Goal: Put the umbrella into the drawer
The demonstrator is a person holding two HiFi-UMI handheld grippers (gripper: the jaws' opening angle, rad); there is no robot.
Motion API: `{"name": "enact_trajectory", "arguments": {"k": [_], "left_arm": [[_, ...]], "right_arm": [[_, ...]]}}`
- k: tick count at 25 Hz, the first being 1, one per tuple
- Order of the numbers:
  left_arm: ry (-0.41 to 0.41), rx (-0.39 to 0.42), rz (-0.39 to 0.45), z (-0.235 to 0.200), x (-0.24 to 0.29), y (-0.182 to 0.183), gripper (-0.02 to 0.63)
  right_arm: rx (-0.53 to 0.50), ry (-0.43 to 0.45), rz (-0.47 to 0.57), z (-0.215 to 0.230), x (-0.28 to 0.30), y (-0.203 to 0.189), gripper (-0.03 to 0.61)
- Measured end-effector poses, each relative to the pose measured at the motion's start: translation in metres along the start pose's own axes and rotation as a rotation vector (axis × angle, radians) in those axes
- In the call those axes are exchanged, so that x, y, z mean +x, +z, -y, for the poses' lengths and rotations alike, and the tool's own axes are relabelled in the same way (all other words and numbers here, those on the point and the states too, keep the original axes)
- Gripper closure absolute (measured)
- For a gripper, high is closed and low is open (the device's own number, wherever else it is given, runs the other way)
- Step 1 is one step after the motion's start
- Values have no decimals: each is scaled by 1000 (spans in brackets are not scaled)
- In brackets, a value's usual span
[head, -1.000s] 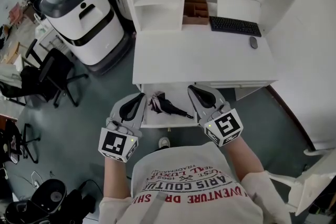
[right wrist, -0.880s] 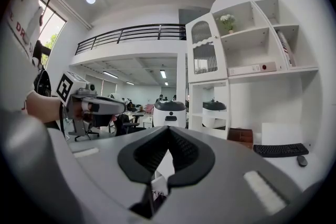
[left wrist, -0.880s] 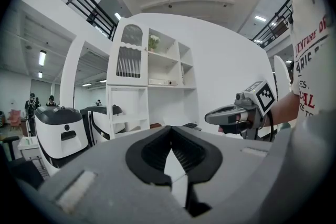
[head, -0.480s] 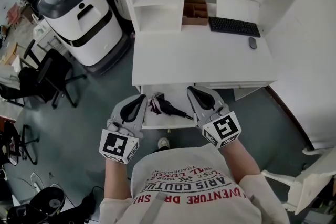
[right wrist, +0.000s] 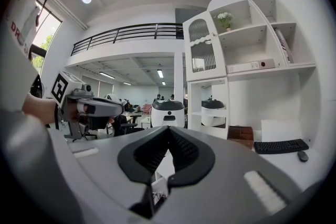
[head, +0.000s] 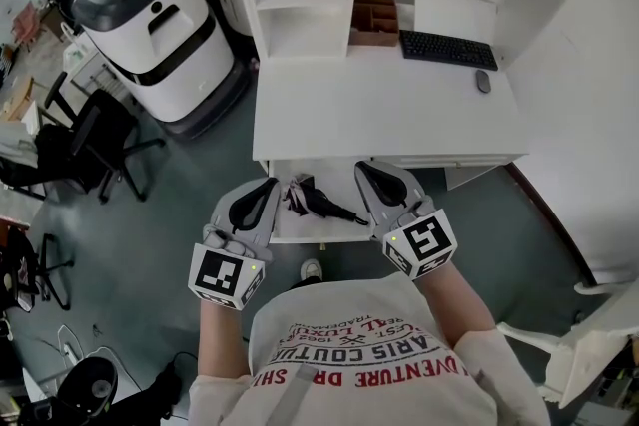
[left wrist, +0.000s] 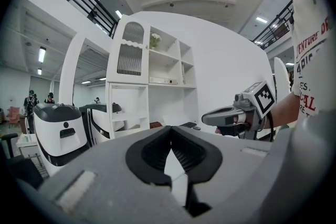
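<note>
While facing the open drawer (head: 344,187), holds left gripper (head: 266,187) and right gripper (head: 363,169) clenched, empty, flanking the folded umbrella (head: 318,202) lying inside.

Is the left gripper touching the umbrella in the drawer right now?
Apart. The head view shows a strip of bare drawer between the left gripper and the umbrella; the left gripper view shows nothing between its jaws.

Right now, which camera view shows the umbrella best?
The head view: the folded umbrella lies in plain sight in the open drawer. Both gripper views look level, above the drawer, and do not clearly show the umbrella.
</note>
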State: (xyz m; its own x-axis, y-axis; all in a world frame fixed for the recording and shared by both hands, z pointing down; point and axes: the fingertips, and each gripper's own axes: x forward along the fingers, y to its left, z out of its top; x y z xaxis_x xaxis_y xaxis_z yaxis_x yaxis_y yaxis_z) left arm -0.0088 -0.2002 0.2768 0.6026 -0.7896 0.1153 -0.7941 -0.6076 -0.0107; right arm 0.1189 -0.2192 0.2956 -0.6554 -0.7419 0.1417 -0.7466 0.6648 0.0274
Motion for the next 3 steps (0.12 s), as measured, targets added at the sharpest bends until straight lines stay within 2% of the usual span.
{"name": "enact_trajectory", "arguments": {"k": [3], "left_arm": [[9, -6, -6, -4, 3, 7, 610]], "right_arm": [[4, -5, 1, 2, 3, 1, 578]]}}
